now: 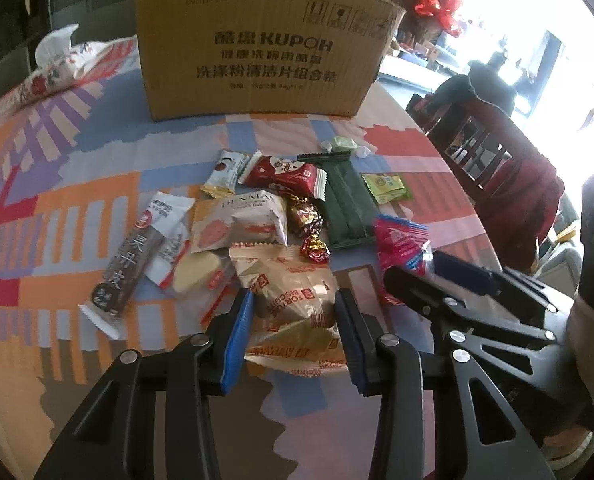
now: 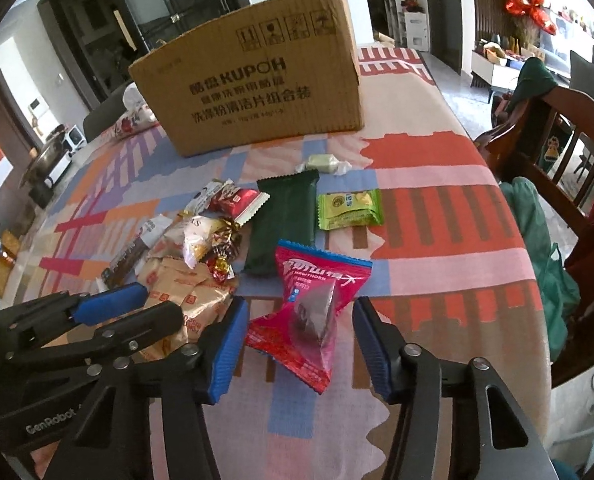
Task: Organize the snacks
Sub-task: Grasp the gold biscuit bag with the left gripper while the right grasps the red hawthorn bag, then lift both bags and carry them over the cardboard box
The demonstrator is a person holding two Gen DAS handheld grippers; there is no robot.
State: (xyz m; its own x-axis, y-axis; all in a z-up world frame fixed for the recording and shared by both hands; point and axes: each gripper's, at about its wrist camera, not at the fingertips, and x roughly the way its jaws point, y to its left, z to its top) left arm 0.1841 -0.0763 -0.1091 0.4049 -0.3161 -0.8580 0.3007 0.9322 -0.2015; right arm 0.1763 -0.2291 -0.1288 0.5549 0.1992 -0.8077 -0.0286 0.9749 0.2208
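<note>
Several wrapped snacks lie in a heap on the patterned tablecloth in front of a cardboard box (image 1: 263, 40) (image 2: 253, 80). My left gripper (image 1: 293, 330) is open, its blue fingers either side of a beige biscuit packet (image 1: 293, 304) (image 2: 185, 292). My right gripper (image 2: 299, 344) is open around a pink hawthorn packet (image 2: 311, 308) (image 1: 401, 242); it also shows in the left wrist view (image 1: 437, 276). A dark green packet (image 1: 347, 204) (image 2: 287, 220), a light green packet (image 2: 349, 210) (image 1: 387, 188), a red packet (image 1: 287, 174) and a wrapped candy (image 2: 323, 164) lie further back.
A wooden chair (image 2: 545, 152) (image 1: 493, 160) draped with clothes stands at the table's right edge. A flowered tissue pack (image 1: 57, 64) lies at the far left by the box. The tablecloth (image 2: 437, 220) spreads to the right of the snacks.
</note>
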